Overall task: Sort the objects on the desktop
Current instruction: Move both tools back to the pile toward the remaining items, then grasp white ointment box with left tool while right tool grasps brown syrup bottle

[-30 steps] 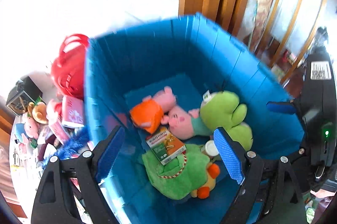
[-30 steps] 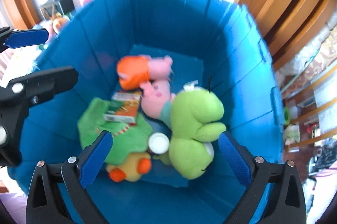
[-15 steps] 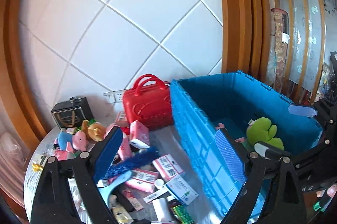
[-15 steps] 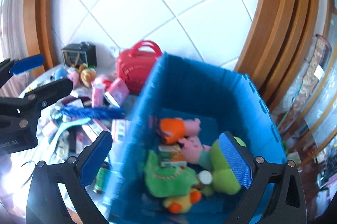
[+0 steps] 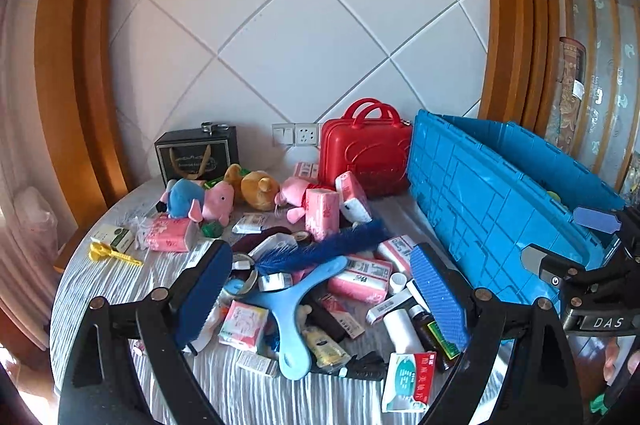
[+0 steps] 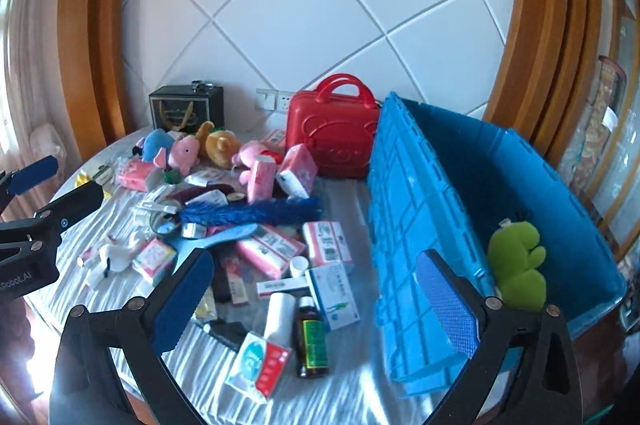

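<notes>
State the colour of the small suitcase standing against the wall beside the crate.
The suitcase is red, handles included; the right wrist view shows it best.

Both grippers left the inside of the blue crate (image 6: 416,225) and swung to the left, so the cluttered table (image 5: 120,281) came into view. The left gripper (image 5: 320,297), with jaws just opening wider and nothing between them, came over the pile, and the right gripper (image 6: 316,301) moved beside the crate wall
</notes>
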`<state>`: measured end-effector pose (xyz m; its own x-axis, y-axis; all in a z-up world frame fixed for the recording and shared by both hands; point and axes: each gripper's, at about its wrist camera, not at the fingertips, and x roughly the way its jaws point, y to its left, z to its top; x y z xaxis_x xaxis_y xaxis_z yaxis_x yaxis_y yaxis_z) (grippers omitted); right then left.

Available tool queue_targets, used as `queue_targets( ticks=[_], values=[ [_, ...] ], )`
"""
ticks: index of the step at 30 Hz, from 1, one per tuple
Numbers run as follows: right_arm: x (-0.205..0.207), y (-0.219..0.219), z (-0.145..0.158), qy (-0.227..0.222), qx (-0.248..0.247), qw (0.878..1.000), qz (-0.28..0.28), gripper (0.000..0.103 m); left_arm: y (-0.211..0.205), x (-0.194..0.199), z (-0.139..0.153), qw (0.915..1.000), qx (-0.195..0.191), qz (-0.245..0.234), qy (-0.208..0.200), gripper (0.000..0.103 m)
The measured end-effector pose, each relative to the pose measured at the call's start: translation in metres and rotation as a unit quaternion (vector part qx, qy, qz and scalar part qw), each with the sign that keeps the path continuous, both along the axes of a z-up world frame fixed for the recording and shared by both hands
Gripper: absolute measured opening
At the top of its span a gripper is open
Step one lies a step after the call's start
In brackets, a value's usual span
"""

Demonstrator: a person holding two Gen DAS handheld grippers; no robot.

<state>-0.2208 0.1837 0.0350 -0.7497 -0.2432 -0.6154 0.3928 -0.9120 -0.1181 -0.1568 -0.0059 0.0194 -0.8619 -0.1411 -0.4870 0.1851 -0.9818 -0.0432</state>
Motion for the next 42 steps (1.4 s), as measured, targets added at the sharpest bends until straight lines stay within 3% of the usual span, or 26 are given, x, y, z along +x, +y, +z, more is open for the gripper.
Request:
queue_targets(
  ticks=[7,16,22,30,38,39,41,42],
  values=[
    [-0.010,-0.003,-0.062,-0.083,-0.022,0.996,-0.005,0.103,-0.036,-0.001,-0.058,0.9952,0.020,0.049,-0.082,0.092],
    [-0.038,0.020,-0.173,-0.218,-0.016,0.975,-0.037,0.103,-0.063,-0.016,-0.147,0.9762,0.051,0.104,-0.183,0.092],
    [-0.040,0.042,-0.220,-0.271,-0.029,0.961,-0.055,0.103,-0.006,-0.036,-0.197,0.9704,0.070,0.036,-0.228,0.092],
    [-0.026,0.089,-0.247,-0.290,-0.084,0.947,-0.114,0.103,0.092,-0.051,-0.241,0.9630,0.042,-0.076,-0.255,0.091],
    [-0.016,0.122,-0.267,-0.298,-0.085,0.937,-0.163,0.103,0.130,-0.077,-0.278,0.9520,0.038,-0.108,-0.284,0.091],
    [-0.016,0.122,-0.269,-0.299,-0.083,0.936,-0.164,0.103,0.129,-0.080,-0.279,0.9518,0.036,-0.106,-0.285,0.086],
    [-0.018,0.118,-0.271,-0.301,-0.081,0.937,-0.161,0.103,0.122,-0.080,-0.277,0.9545,0.027,-0.102,-0.279,0.038],
    [-0.019,0.114,-0.271,-0.300,-0.080,0.937,-0.158,0.103,0.114,-0.080,-0.276,0.9545,0.029,-0.101,-0.279,0.037]
  ],
)
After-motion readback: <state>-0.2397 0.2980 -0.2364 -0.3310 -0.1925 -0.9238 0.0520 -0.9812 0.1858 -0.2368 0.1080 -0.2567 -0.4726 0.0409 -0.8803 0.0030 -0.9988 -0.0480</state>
